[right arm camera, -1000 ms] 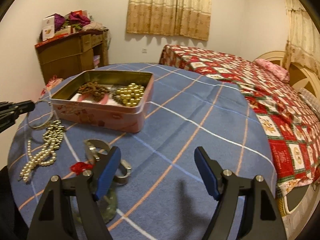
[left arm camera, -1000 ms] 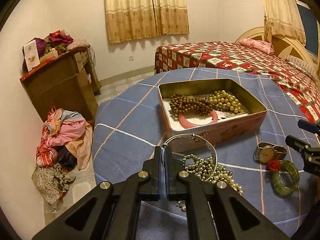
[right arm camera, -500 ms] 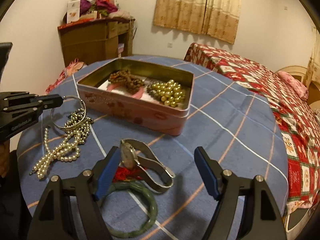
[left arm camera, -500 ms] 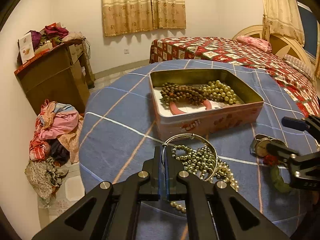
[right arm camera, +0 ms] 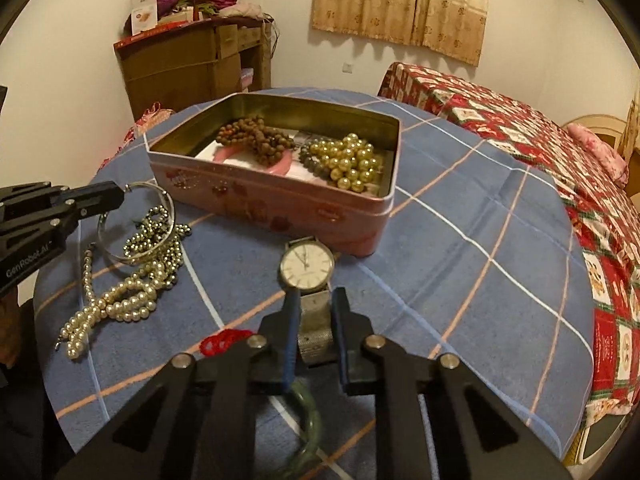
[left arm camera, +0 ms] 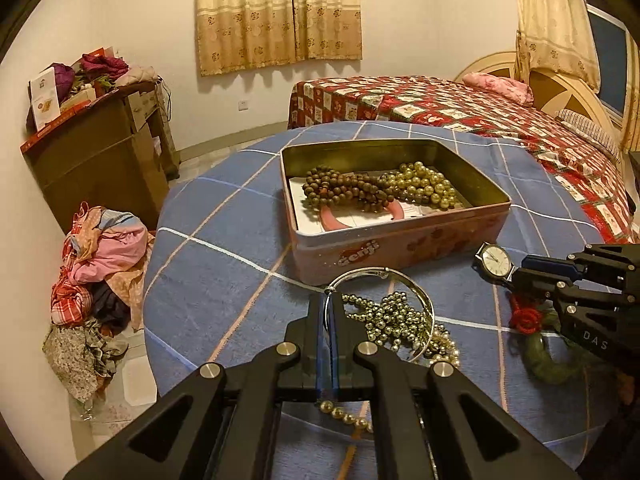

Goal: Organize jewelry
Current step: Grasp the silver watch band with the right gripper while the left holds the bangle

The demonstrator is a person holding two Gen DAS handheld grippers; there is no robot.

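Note:
A pink tin (left arm camera: 400,240) (right arm camera: 280,204) on the blue checked table holds brown beads (left arm camera: 340,192), gold pearls (left arm camera: 424,186) and a pink bangle (right arm camera: 256,158). My left gripper (left arm camera: 329,300) (right arm camera: 116,196) is shut on a thin silver bangle (left arm camera: 416,292) (right arm camera: 160,196), held just above a pearl necklace (left arm camera: 392,320) (right arm camera: 132,292). My right gripper (right arm camera: 314,300) (left arm camera: 520,272) is shut on the mesh strap of a wristwatch (right arm camera: 306,266) (left arm camera: 495,260). A green jade bangle (left arm camera: 548,360) (right arm camera: 310,416) with a red knot (left arm camera: 526,314) (right arm camera: 220,340) lies beneath it.
A bed with a red patterned cover (left arm camera: 460,108) stands behind the table (left arm camera: 224,280). A wooden cabinet (left arm camera: 96,160) and a heap of clothes (left arm camera: 100,256) on the floor are at the left.
My right gripper went from wide open to shut on the watch strap and the watch now stands tilted up. My left gripper drew slightly closer to the tin with the silver bangle.

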